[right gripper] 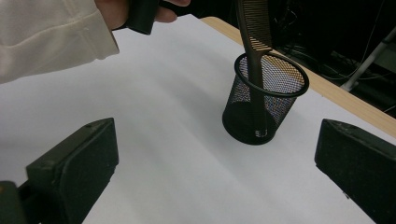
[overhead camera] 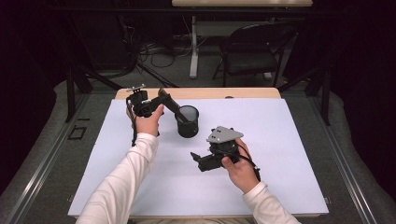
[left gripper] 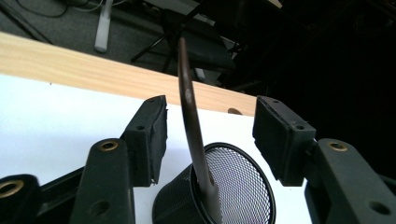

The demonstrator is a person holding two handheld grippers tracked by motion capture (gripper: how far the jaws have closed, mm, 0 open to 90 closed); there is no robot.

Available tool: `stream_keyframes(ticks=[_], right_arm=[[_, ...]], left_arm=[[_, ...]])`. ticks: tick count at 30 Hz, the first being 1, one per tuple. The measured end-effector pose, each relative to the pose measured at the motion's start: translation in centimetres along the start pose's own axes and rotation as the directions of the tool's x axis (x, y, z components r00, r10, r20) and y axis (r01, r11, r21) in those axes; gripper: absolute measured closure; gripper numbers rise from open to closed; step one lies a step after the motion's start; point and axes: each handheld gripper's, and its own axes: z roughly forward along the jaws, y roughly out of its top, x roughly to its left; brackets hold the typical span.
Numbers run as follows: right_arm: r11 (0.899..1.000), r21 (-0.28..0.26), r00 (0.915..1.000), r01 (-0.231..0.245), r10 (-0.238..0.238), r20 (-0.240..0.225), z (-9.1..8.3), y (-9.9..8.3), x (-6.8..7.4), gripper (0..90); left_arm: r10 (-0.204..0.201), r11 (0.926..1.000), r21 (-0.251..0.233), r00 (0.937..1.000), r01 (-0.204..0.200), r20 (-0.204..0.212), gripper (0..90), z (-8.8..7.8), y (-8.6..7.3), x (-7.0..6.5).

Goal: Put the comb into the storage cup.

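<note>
A black mesh cup [overhead camera: 187,121] stands upright on the white sheet [overhead camera: 289,149], toward the back and left of the middle. A dark brown comb [overhead camera: 171,103] sits in it, handle end down, leaning left over the rim. My left gripper [overhead camera: 162,96] is at the comb's upper end. In the left gripper view its jaws stand apart on either side of the comb [left gripper: 190,116], with a gap on both sides, above the cup [left gripper: 238,186]. My right gripper [overhead camera: 197,159] hovers open in front of the cup [right gripper: 264,105] and points at it, with nothing between its jaws.
The white sheet covers a wooden table whose far edge [overhead camera: 252,93] shows behind the cup. Beyond it on the floor stand a black folding chair [overhead camera: 252,51], a white table leg [overhead camera: 194,46] and loose cables. A white-sleeved forearm [overhead camera: 126,182] crosses the sheet's left front.
</note>
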Motion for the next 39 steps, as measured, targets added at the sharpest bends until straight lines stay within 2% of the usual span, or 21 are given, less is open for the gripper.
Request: stream_keyframes(ticks=[3,6,15,21,26,34,39], right_arm=[[1.000,0.001,1.0000,-0.001,0.001,0.000,0.0,0.0,0.0,0.0],[1.000,0.001,1.0000,-0.001,0.001,0.000,0.0,0.0,0.0,0.0],[1.000,0.002,1.0000,0.002,-0.002,0.005,0.1,0.0,0.0,0.0],[1.000,0.004,1.0000,0.003,-0.003,0.005,0.1,0.0,0.1,0.0],[1.000,0.007,1.0000,0.006,-0.006,0.004,0.2,-0.1,0.1,0.0],[1.000,0.008,1.0000,0.007,-0.007,0.006,0.2,-0.1,0.2,0.0],[1.000,0.002,1.0000,0.003,-0.003,0.006,0.1,0.0,0.2,0.0]], left_arm=[[0.034,0.9993,-0.016,0.9993,-0.035,-0.016,40.4,-0.2,0.0,0.0],[0.047,0.9988,-0.015,0.9988,-0.047,-0.017,39.1,-0.5,0.1,0.1],[0.044,0.9990,0.003,0.9990,-0.044,-0.007,35.8,-1.4,-0.1,0.7],[0.071,0.9974,0.015,0.9973,-0.071,-0.017,34.1,-2.2,0.1,1.0],[0.081,0.9962,0.034,0.9967,-0.081,-0.006,33.5,-2.5,0.1,1.0],[0.137,0.9906,-0.001,0.9905,-0.137,-0.012,33.5,-3.3,0.2,0.7],[0.150,0.9886,0.015,0.9887,-0.150,0.006,33.2,-3.8,0.2,0.7]])
